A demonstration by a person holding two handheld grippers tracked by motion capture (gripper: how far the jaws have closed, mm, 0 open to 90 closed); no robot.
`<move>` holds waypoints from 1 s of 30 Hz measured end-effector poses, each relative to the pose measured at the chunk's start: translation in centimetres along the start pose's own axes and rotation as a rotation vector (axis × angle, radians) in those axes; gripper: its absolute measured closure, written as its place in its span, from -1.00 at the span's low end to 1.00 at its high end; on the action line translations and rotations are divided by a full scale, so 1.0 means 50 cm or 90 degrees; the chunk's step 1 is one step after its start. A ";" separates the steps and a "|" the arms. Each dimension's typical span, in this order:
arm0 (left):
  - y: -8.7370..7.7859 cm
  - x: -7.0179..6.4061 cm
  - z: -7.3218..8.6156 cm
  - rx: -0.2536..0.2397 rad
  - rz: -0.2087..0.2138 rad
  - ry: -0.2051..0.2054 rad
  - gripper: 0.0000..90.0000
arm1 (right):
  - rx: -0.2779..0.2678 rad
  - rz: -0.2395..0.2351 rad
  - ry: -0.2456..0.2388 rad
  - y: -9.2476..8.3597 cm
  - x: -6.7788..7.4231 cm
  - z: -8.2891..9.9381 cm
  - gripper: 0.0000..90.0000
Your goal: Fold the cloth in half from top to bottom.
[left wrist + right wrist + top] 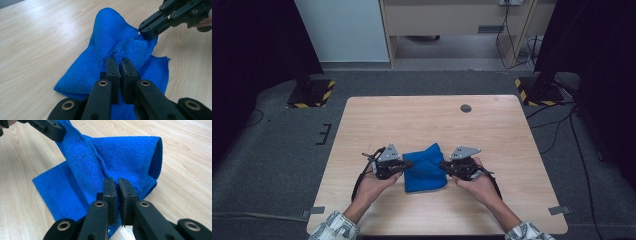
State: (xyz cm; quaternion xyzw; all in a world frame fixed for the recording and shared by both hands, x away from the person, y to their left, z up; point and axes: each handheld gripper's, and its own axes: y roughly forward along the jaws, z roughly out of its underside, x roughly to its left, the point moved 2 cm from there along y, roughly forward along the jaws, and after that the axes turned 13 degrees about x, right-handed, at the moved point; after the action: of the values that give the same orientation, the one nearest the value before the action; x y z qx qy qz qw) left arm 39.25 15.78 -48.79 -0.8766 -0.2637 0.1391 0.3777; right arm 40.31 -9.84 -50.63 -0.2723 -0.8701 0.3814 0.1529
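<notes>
Both my grippers, left gripper (pixel 119 62) and right gripper (pixel 117 182), are clamped narrow on opposite edges of the blue cloth (pixel 426 168), partly lifted off the wooden table (pixel 422 117).

High view looks down on the table (pixel 432 115); both gripper views closely share the blue cloth (pixel 112 37).

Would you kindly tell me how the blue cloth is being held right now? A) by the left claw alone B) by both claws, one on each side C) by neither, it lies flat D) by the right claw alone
B: the left claw and right claw each pinch a side of the cloth, which is bunched up between them.
</notes>
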 end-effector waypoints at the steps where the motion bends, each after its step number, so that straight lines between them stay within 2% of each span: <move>1: -0.002 -0.001 0.003 -0.002 0.001 -0.002 0.93 | 0.001 -0.001 -0.003 0.000 0.002 0.000 0.90; 6: -0.010 -0.008 0.019 -0.004 0.013 -0.006 0.92 | 0.004 -0.005 -0.011 0.002 0.015 -0.002 0.89; 11: 0.003 -0.009 0.035 0.013 0.020 -0.005 0.92 | 0.020 -0.006 -0.017 0.014 0.022 0.011 0.86; 15: 0.006 -0.011 0.037 0.014 0.021 -0.005 0.92 | 0.028 -0.005 -0.020 0.017 0.025 0.015 0.80; 18: 0.006 -0.009 0.041 0.011 0.029 -0.013 0.91 | 0.025 -0.009 -0.016 0.014 0.024 0.014 0.74; 26: 0.014 -0.011 0.047 0.025 0.027 -0.008 0.90 | 0.010 -0.031 -0.004 -0.001 0.024 0.011 0.65; 30: 0.015 -0.013 0.051 0.030 0.028 -0.009 0.89 | 0.006 -0.031 -0.004 -0.004 0.022 0.006 0.65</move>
State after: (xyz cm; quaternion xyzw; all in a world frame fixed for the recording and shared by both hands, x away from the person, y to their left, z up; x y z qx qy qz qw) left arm 37.89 16.46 -51.04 -0.8719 -0.2440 0.1596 0.3935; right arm 39.20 -9.47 -50.63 -0.2489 -0.8753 0.3822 0.1605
